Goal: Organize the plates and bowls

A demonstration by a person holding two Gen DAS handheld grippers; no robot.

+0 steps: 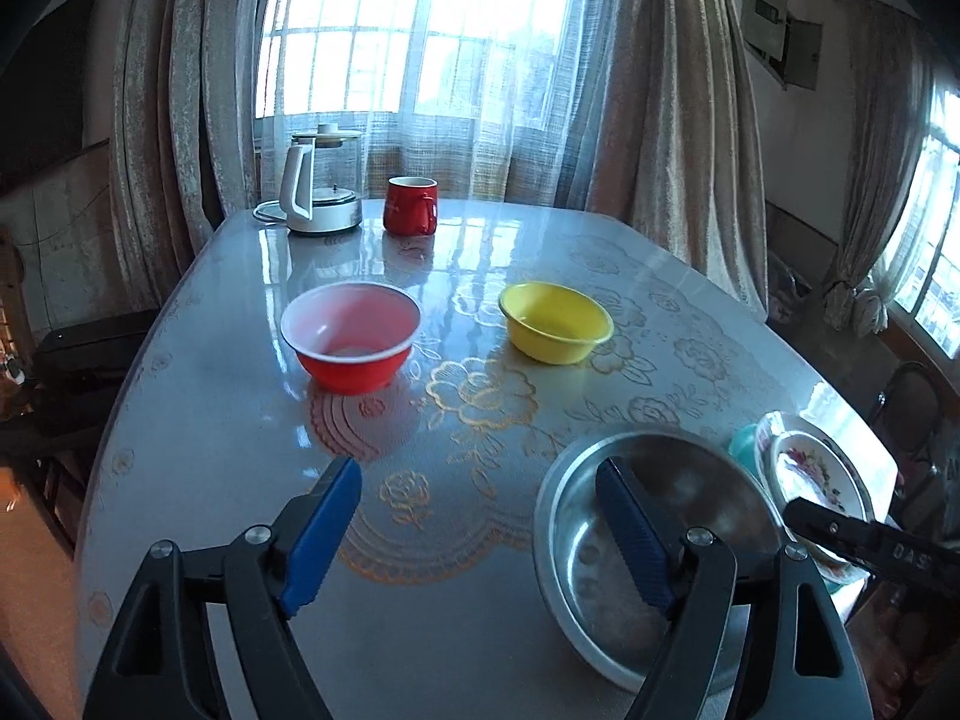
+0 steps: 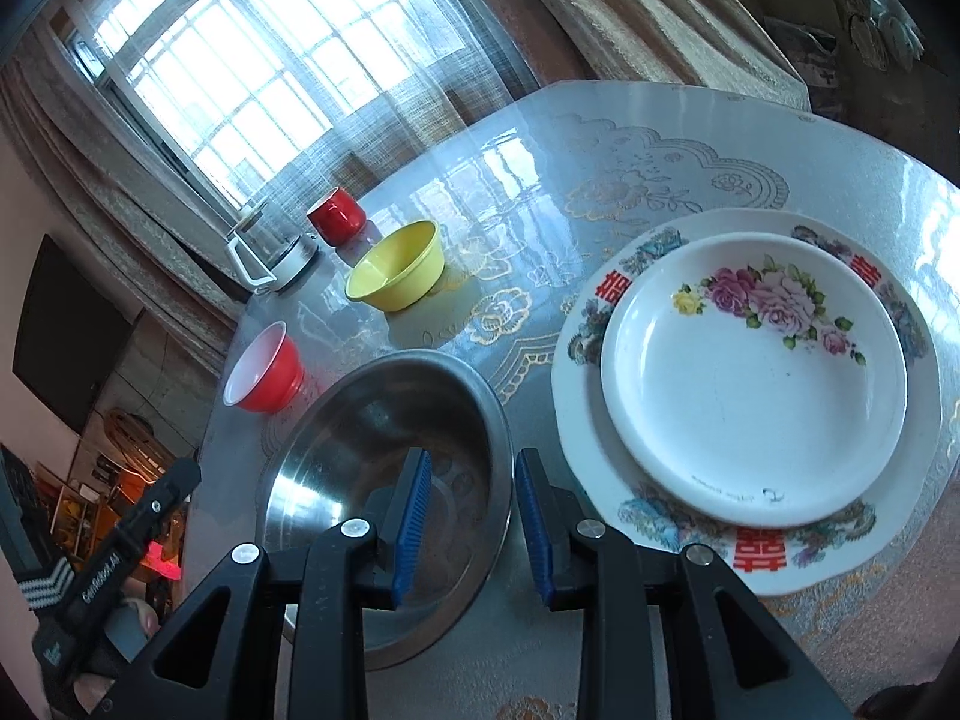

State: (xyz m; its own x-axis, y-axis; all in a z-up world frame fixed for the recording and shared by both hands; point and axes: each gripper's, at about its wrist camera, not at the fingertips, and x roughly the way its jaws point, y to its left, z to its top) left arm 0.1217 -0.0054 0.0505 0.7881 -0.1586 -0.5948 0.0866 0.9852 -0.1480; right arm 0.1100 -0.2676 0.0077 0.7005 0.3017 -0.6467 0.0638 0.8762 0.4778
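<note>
Your left claw (image 1: 480, 501) gapes empty beside the round steel bowl (image 1: 654, 546), mouth up, while your right claw (image 2: 474, 483) straddles its rim unclamped.

small plate (image 2: 753, 378) on large plate (image 2: 606, 516), bowl (image 2: 384, 450) left

A glossy, glass-smooth sheen is shown by the table (image 1: 240, 312), dull brushed metal by the steel bowl (image 2: 360, 420), shiny plastic by the red bowl (image 1: 351, 345) and yellow bowl (image 1: 555, 324), and glazed smoothness by the floral plate (image 2: 750, 384).
</note>
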